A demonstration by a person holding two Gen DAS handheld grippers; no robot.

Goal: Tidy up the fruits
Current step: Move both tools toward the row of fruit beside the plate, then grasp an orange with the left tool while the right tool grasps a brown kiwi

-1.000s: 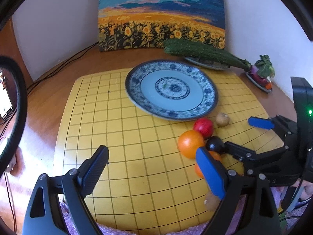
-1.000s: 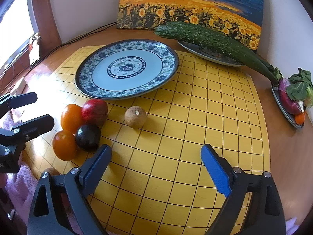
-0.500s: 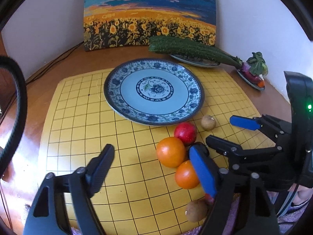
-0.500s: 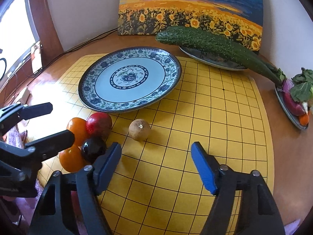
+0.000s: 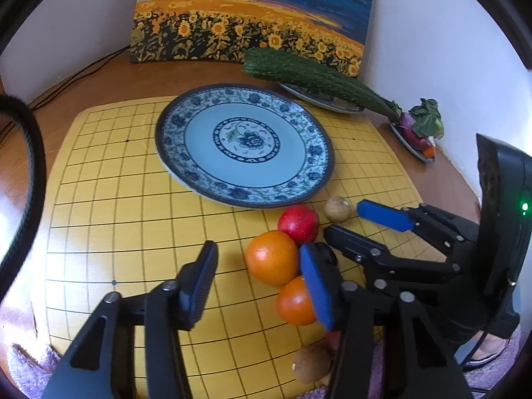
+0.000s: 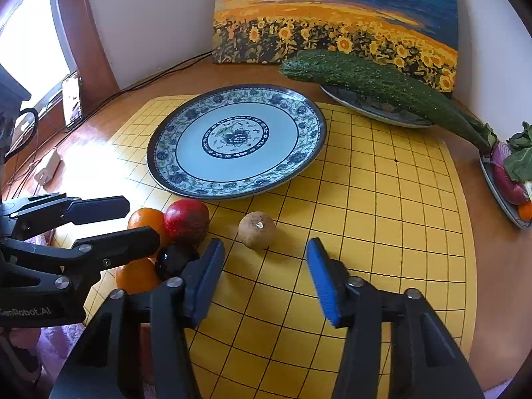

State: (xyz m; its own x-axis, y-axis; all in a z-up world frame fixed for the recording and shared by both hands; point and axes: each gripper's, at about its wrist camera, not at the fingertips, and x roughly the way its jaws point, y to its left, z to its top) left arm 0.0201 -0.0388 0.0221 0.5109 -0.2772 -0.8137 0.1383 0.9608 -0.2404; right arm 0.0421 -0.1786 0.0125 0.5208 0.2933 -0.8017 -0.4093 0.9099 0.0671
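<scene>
Both my grippers, left [image 5: 257,279] and right [image 6: 264,271], have narrowed and are closing on nothing. Nothing is done yet: the blue plate [image 5: 173,126] is bare, and the fruits [image 5: 272,257] cluster just beside its near rim.

Against the white wall, a sunflower painting [image 6: 335,16]; before it a long green gourd [image 6: 375,83] lying across a grey dish [image 6: 372,109], beside a small dish of leafy vegetables [image 6: 512,173]; black cables [image 5: 76,76] trailing over the wooden tabletop [image 5: 159,79].
</scene>
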